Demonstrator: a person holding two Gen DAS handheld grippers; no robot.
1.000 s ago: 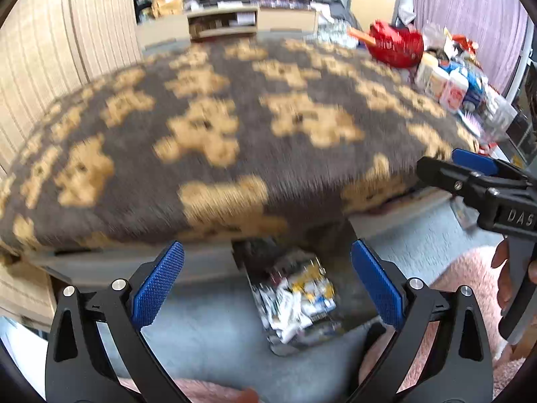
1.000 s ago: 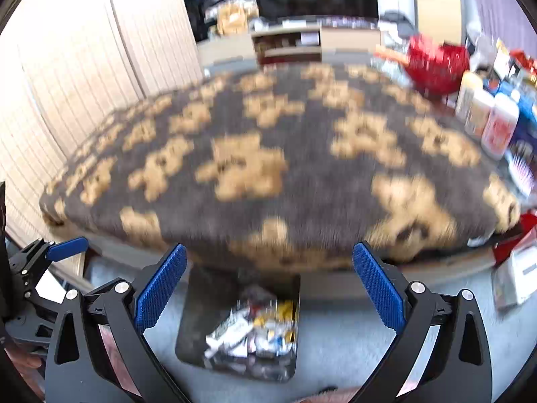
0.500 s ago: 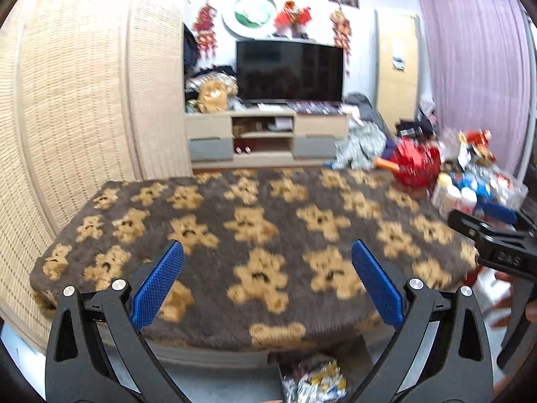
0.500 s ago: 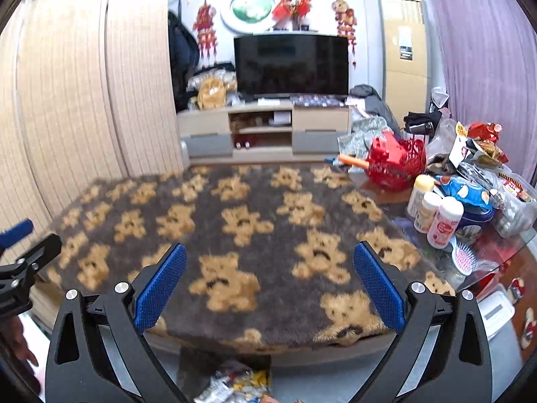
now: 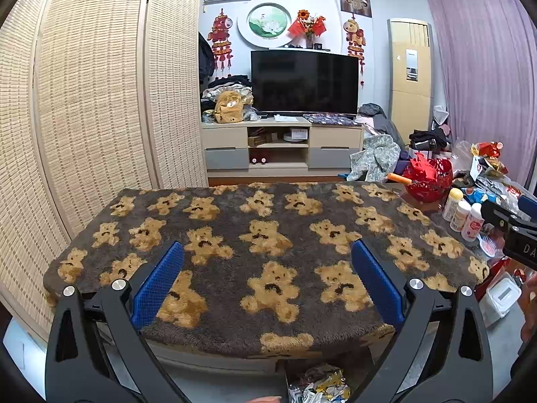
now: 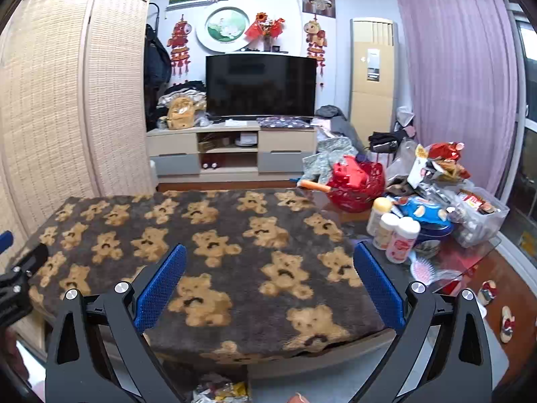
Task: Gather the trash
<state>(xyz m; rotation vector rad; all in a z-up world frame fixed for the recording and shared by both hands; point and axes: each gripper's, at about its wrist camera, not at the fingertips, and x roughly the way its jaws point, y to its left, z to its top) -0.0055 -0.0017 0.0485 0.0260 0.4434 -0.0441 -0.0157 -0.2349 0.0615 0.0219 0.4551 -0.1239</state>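
The trash bin [image 5: 317, 388] is cut off by the bottom edge, wrappers inside unreadable.

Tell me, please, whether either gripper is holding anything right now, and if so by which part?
Nothing is held. The left gripper and the right gripper are both open, with only the bear-patterned blanket showing between their fingers.

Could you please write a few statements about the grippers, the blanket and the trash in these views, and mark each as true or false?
1. Both the left gripper and the right gripper are open and hold nothing. True.
2. A plush toy lies on the bear-print blanket. False: nothing lies on it.
3. The bin of wrappers sits low, in front of the table's near edge. True.
4. The red basket stands left of the blanket. False: it is on the right, near the bottles.
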